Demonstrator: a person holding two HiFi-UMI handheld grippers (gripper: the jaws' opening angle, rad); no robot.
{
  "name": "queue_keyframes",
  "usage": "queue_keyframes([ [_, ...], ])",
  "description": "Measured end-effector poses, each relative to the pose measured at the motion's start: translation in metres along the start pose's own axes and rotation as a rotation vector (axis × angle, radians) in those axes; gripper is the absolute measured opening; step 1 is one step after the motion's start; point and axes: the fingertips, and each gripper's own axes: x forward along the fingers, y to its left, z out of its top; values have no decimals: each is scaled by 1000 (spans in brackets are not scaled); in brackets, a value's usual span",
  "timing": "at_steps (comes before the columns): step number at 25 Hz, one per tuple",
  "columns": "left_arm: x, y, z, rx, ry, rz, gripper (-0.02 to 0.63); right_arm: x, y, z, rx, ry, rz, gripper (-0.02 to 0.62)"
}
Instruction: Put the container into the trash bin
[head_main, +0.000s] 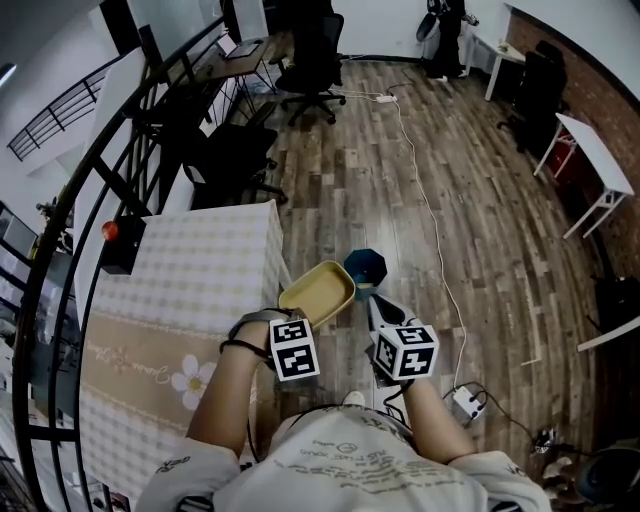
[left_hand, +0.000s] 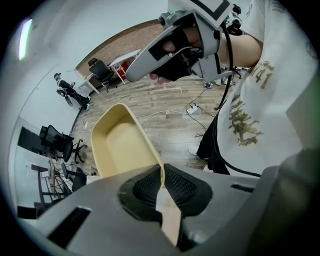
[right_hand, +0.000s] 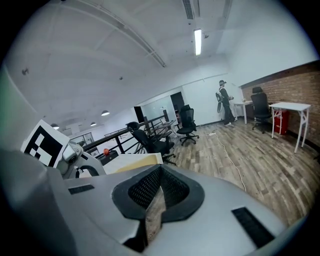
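A pale yellow oblong container (head_main: 318, 292) hangs in the air past the table's corner, its open side facing up. My left gripper (head_main: 300, 318) is shut on its near rim. In the left gripper view the pads (left_hand: 145, 186) pinch the thin wall of the container (left_hand: 120, 145). A dark blue trash bin (head_main: 366, 266) stands on the wooden floor just right of and beyond the container. My right gripper (head_main: 374, 302) points at the bin from the near side. Its jaws are together with nothing held, as in the right gripper view (right_hand: 160, 172) and, from outside, in the left gripper view (left_hand: 134, 75).
A table with a checked cloth (head_main: 190, 290) is at my left, with a black railing (head_main: 90, 200) behind it. Office chairs (head_main: 310, 60) stand far ahead. A white cable (head_main: 430, 210) runs over the floor to a power strip (head_main: 468, 402). White tables (head_main: 595, 170) line the right wall.
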Motion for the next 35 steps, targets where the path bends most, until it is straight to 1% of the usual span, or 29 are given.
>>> queue_keyframes([
  [6, 14, 16, 28, -11, -2, 8, 28, -5, -35, 9, 22, -20, -18, 3],
  [10, 25, 18, 47, 23, 7, -9, 28, -13, -56, 5, 39, -13, -41, 3],
  [14, 36, 27, 60, 58, 15, -2, 28, -17, -78, 3, 50, -11, -74, 3],
  [21, 52, 51, 91, 87, -18, 8, 28, -13, -114, 13, 55, -25, -111, 3],
  [25, 67, 70, 96, 101, -2, -1, 28, -2, -133, 20, 51, -16, -127, 3],
  [28, 78, 85, 104, 100, -9, -15, 28, 9, -150, 27, 59, -9, -138, 3],
  [35, 104, 131, 113, 76, 5, -59, 28, 58, -188, 45, 97, 20, -124, 3],
])
